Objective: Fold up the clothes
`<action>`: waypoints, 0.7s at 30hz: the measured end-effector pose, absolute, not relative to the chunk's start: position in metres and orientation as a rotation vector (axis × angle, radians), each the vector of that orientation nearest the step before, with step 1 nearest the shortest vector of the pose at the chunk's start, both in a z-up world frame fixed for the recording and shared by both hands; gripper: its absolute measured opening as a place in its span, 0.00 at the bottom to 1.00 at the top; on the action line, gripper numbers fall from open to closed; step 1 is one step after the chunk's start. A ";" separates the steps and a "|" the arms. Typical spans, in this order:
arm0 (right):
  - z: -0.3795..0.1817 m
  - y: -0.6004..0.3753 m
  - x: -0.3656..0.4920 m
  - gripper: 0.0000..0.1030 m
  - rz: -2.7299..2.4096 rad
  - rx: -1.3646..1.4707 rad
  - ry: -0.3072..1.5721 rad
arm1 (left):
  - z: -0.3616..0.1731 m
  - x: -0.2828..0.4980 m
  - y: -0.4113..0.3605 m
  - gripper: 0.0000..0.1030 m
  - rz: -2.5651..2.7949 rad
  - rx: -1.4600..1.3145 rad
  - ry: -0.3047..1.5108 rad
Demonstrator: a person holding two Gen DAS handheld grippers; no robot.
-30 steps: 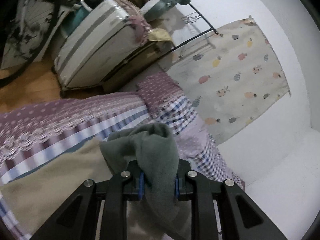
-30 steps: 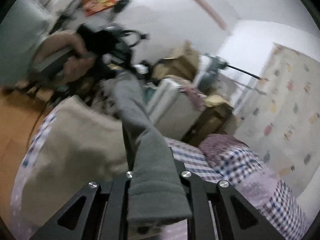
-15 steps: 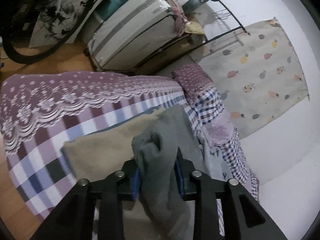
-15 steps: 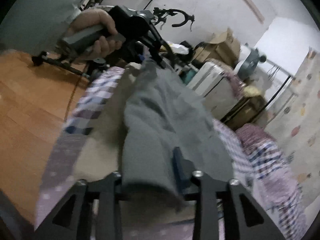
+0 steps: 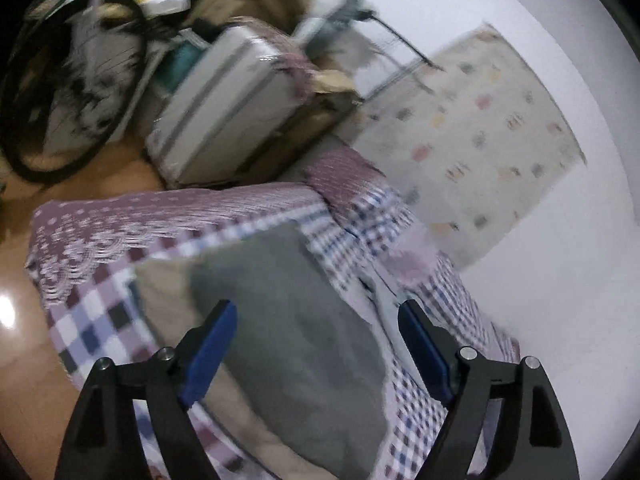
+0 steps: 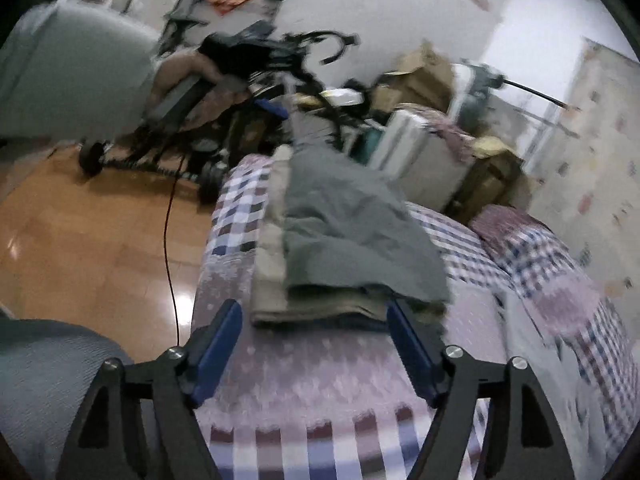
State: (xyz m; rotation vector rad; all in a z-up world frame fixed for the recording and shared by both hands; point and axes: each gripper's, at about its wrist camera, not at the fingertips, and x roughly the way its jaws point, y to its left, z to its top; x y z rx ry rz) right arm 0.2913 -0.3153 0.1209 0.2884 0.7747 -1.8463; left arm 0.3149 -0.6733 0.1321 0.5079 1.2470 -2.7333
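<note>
A grey garment (image 5: 292, 292) lies folded on top of a beige garment (image 5: 160, 292) on the checked bed cover (image 5: 92, 320). My left gripper (image 5: 317, 310) hangs open just above the grey cloth, holding nothing. In the right wrist view the grey garment (image 6: 348, 224) stretches away over the beige one (image 6: 272, 284). My right gripper (image 6: 314, 310) is open at its near edge, with nothing between the blue pads (image 6: 218, 340). A hand (image 6: 180, 76) holds the left gripper at the far end, blurred.
A pale suitcase (image 5: 224, 104), cardboard boxes (image 6: 420, 72) and a bicycle wheel (image 5: 76, 92) crowd the far side of the bed. Wooden floor (image 6: 92, 240) with a thin cable lies to the left. A patterned curtain (image 5: 472, 132) hangs on the white wall.
Both grippers were shut on the grey garment and holding it up. Both have now opened and let go, and the garment has dropped flat onto the beige one.
</note>
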 end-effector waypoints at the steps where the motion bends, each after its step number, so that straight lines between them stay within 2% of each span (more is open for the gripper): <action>1: 0.130 -0.300 0.294 0.79 -1.877 0.290 0.745 | 0.141 0.312 -0.658 0.85 -2.777 0.521 1.228; 15: 0.239 -0.093 0.309 0.94 -2.319 0.311 0.277 | 0.271 0.281 -0.396 0.87 -3.335 0.608 0.894; 19: 0.260 -0.039 0.309 0.99 -2.429 0.288 0.177 | 0.293 0.277 -0.315 0.98 -3.457 0.597 0.809; 21: 0.268 -0.010 0.307 0.99 -2.479 0.281 0.120 | 0.302 0.276 -0.279 0.99 -3.504 0.578 0.780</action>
